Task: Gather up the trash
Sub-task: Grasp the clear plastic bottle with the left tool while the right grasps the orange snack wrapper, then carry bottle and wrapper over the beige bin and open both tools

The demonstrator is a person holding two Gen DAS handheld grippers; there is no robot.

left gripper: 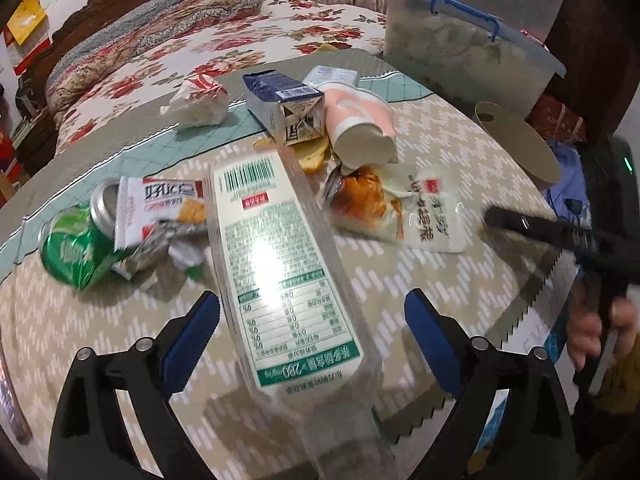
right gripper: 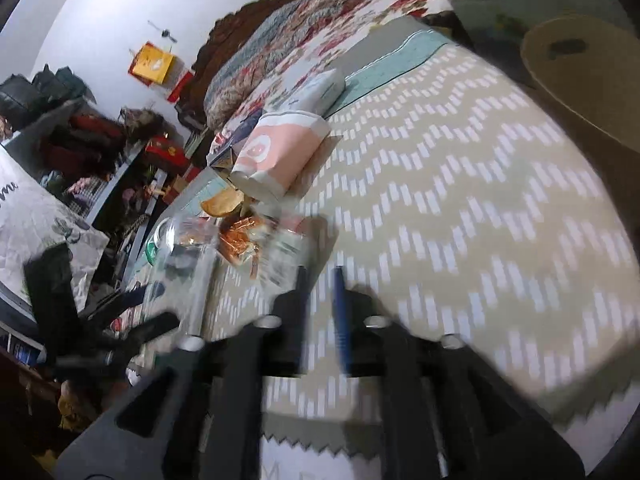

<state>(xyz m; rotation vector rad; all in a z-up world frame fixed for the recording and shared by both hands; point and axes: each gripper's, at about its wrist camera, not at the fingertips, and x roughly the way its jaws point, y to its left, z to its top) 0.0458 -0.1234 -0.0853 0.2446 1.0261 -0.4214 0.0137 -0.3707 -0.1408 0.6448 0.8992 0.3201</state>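
- Table [left gripper: 460,184] w/ beige zigzag-pattern cloth carries all the trash; tan round bin [left gripper: 516,140] sits near its far right edge, clear lidded plastic tub [left gripper: 472,44] behind that.
- Clear plastic bottle w/ white-and-green label [left gripper: 276,264] lies on its side mid-table, running away from me, its near end between my left gripper [left gripper: 312,316] blue pads. Pads stand wide, not touching it, so nothing held yet.
- Handling, my guess: bottle looks empty, so light, thin-walled, slick; it'll dent and may roll. Best taken across the labelled middle, jaws square to its length.
- Pink-and-white paper cup [left gripper: 360,124] on its side, touching blue-and-white carton [left gripper: 280,104]; both light, crushable.
- Clear snack bag w/ orange food [left gripper: 392,208] just right of bottle: soft, floppy, pinch an edge.
- Crushed green can [left gripper: 76,248] left of bottle, red-and-white wrapper [left gripper: 156,208] leaning on it; can stiff but light.
- Crumpled white paper wad [left gripper: 196,104] far left.
- Right gripper [right gripper: 320,280] hovers over bare cloth, jaws partly apart, nothing between them, pic blurred.
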